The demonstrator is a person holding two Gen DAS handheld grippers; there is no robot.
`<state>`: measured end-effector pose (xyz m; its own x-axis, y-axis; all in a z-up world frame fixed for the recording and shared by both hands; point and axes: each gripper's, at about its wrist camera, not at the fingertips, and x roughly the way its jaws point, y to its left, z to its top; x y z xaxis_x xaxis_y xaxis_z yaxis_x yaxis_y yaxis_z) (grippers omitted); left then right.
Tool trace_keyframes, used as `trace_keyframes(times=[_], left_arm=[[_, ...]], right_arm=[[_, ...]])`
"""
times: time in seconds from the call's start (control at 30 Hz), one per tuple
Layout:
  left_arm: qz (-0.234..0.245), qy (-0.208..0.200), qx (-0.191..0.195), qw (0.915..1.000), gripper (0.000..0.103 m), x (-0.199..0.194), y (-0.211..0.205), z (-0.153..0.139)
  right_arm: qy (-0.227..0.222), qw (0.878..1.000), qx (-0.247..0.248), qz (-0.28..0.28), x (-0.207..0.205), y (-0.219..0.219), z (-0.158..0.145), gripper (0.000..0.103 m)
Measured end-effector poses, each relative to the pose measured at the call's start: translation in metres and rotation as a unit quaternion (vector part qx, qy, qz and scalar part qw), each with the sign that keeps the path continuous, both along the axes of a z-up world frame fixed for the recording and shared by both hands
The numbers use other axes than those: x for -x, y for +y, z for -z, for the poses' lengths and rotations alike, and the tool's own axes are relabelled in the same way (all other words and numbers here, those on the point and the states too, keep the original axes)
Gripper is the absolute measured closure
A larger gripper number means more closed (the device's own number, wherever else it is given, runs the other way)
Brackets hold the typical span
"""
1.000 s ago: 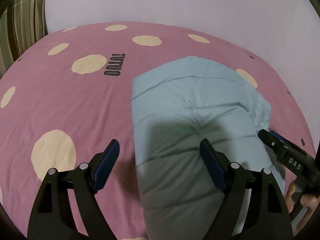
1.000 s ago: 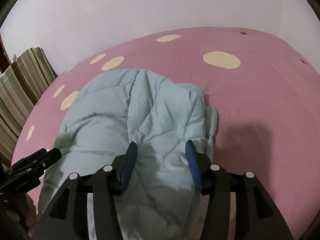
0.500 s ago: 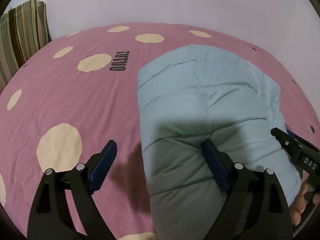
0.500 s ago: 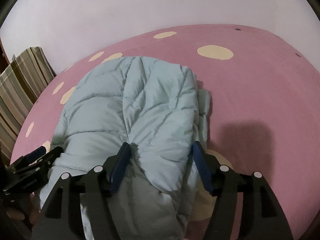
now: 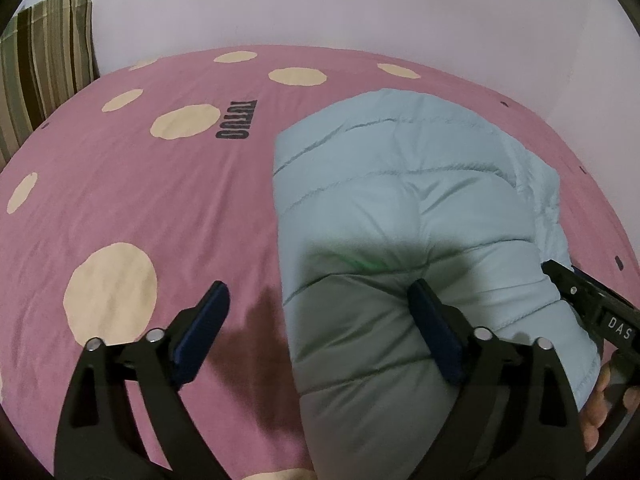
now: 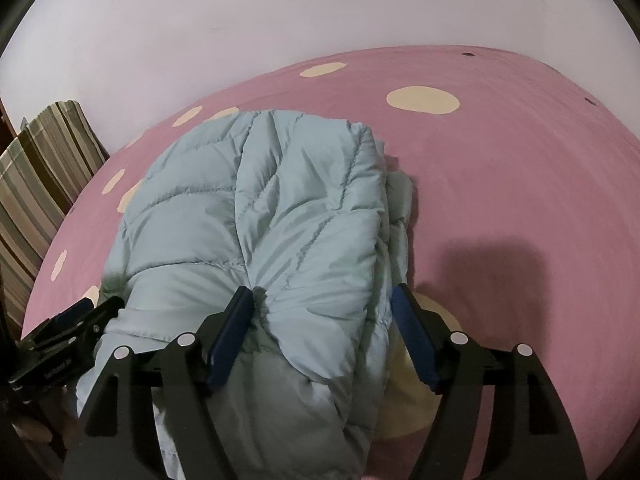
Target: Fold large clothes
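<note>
Hovering with both grippers' fingers apart, right gripper [image 6: 322, 330] nearer; jacket [image 6: 256, 216] runs toward 12 o'clock, left gripper [image 5: 318, 322] straddling its edge.

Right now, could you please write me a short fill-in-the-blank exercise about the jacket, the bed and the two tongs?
1. The padded jacket is light ____ in colour.
2. The bedsheet under it is pink with cream ____.
3. The left tongs and the right tongs both have their jaws ____.
4. A ____ cushion leans against the wall beside the bed.

Missing words: blue; dots; open; striped
</note>
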<state>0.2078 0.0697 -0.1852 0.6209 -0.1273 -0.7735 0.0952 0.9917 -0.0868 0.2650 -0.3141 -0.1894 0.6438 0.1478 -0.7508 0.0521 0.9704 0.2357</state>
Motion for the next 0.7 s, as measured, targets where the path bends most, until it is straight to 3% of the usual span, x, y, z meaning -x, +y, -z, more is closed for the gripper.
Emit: trace_keyframes(times=[0.27,0.7], left_arm=[[-0.012,0.004,0.031,0.9994,0.002,-0.002,0.010,0.003],[-0.013,-0.019,0.011,0.9997,0.002,0.012,0.009,-0.015]], right_arm=[[-0.005,1.000,-0.016,0.005,0.002,-0.006,-0.004,0.032],[-0.042,0.999,-0.016,0.025,0.018,-0.013,-0.034,0.028]])
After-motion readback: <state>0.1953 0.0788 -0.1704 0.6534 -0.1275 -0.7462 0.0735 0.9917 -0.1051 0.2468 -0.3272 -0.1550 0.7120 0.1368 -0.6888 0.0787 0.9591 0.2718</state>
